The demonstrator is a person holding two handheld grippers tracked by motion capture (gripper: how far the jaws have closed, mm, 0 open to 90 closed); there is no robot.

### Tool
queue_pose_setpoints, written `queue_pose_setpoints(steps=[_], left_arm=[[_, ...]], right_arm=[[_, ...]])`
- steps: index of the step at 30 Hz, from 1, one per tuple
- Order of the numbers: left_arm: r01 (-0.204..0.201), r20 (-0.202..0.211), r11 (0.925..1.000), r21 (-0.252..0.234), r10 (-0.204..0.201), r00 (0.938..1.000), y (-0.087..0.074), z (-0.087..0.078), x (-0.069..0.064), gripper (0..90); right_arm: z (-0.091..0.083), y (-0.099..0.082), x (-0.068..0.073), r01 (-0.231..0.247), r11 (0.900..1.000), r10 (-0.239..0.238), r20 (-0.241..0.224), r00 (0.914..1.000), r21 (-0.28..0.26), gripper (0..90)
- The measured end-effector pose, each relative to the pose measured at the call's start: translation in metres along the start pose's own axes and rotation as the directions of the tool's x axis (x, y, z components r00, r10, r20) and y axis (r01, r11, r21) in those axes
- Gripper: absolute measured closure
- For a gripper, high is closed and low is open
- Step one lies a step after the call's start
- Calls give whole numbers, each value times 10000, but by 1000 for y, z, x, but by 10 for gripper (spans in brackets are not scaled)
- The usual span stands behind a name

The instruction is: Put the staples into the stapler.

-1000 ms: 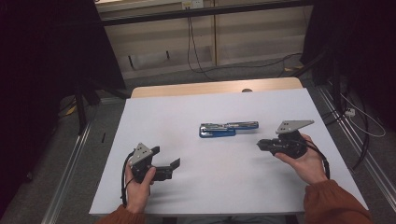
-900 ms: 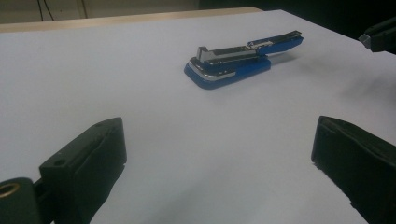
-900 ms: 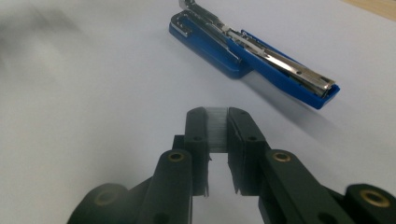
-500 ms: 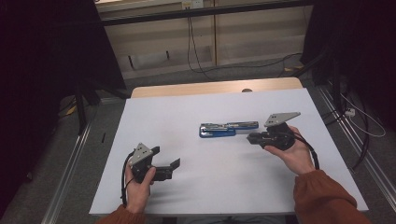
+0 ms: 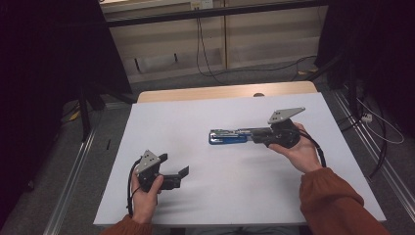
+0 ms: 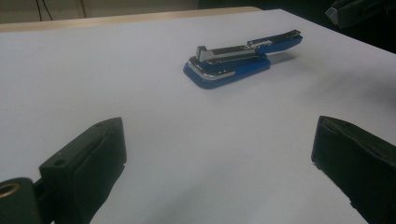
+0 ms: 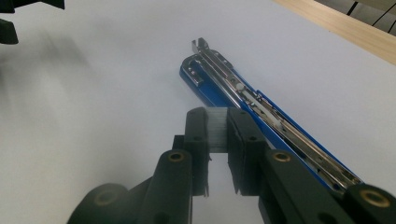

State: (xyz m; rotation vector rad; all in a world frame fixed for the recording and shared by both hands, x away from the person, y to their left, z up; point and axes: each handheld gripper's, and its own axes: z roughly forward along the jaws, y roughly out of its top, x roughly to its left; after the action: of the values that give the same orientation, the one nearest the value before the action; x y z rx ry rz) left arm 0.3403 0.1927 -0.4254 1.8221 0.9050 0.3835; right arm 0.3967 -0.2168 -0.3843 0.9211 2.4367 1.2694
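One blue stapler lying opened out flat near the middle of the white tabletop, staple rail facing up.

Gripped in the right claw: a thin silvery strip of staples, pinched between nearly closed jaws just over the stapler's rear end. Left claw spread wide and empty, resting low near the front edge, well apart from the stapler.

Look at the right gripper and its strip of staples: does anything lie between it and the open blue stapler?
Nothing visible does. The right gripper, jaws shut on the staple strip, hangs just beside the blue stapler, whose open magazine faces up with nothing on it. Bare white table lies around it, and the left gripper is well aside, jaws open.
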Motion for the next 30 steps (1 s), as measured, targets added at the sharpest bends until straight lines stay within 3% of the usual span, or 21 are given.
queue_pose_setpoints(steps=[10,30], left_arm=[[-41,-3,10000,-13,41,10000,0,0,0,33],[12,3,10000,33,-12,10000,0,0,0,33]], right_arm=[[8,19,4,411,9991,-410,-91,9991,128,790],[26,44,-14,312,9995,-311,-25,9995,108,790]])
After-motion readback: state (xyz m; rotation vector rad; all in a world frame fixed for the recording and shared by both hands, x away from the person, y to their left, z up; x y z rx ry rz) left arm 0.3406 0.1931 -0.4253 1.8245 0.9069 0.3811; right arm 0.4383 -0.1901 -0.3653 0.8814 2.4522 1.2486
